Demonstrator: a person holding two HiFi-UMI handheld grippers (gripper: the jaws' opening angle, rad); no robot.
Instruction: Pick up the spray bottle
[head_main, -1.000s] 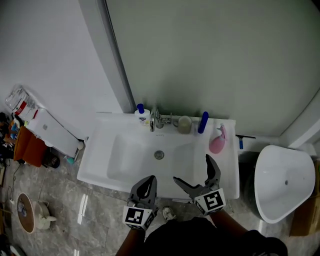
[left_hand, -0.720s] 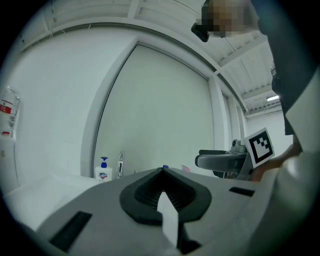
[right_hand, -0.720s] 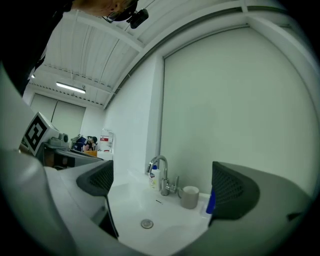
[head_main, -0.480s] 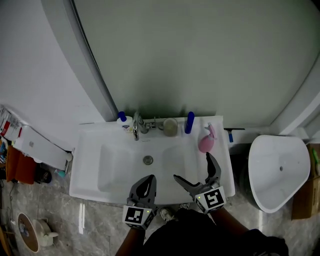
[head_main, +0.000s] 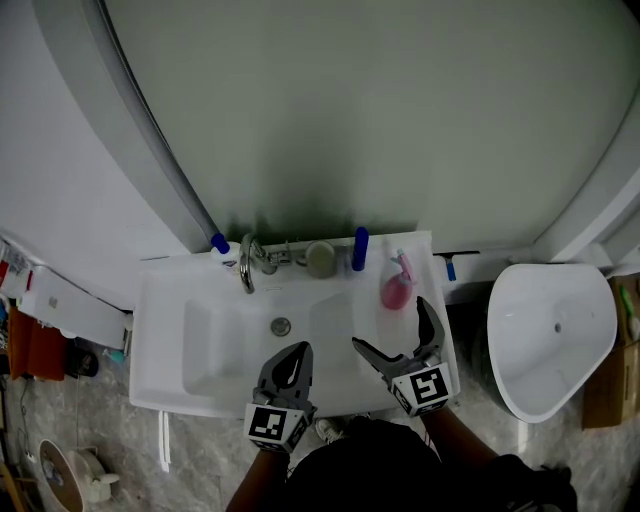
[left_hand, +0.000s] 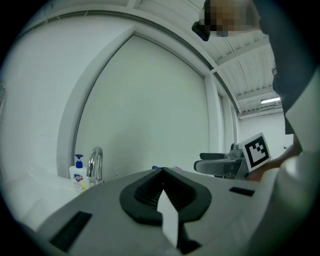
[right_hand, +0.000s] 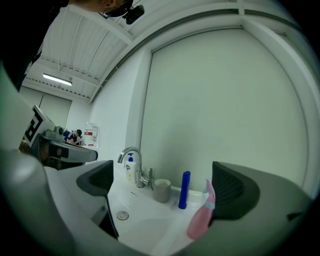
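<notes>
Now you are holding your wide-open right gripper (head_main: 392, 325) just short of the pink spray bottle (head_main: 396, 288), standing upright at its twelve o'clock on the sink (head_main: 165, 285) ledge, while your closed left gripper (head_main: 288, 362) is hanging farther off.

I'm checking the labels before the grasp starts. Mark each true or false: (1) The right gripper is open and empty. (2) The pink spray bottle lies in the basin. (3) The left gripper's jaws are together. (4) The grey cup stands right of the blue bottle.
1. True. The right gripper has its jaws spread wide, with nothing held between them.
2. False. The pink spray bottle stands upright on the sink, at its right rear, outside the basin.
3. True. The left gripper is closed, with nothing in it.
4. False. The grey cup stands left of the blue bottle, between it and the faucet.
</notes>
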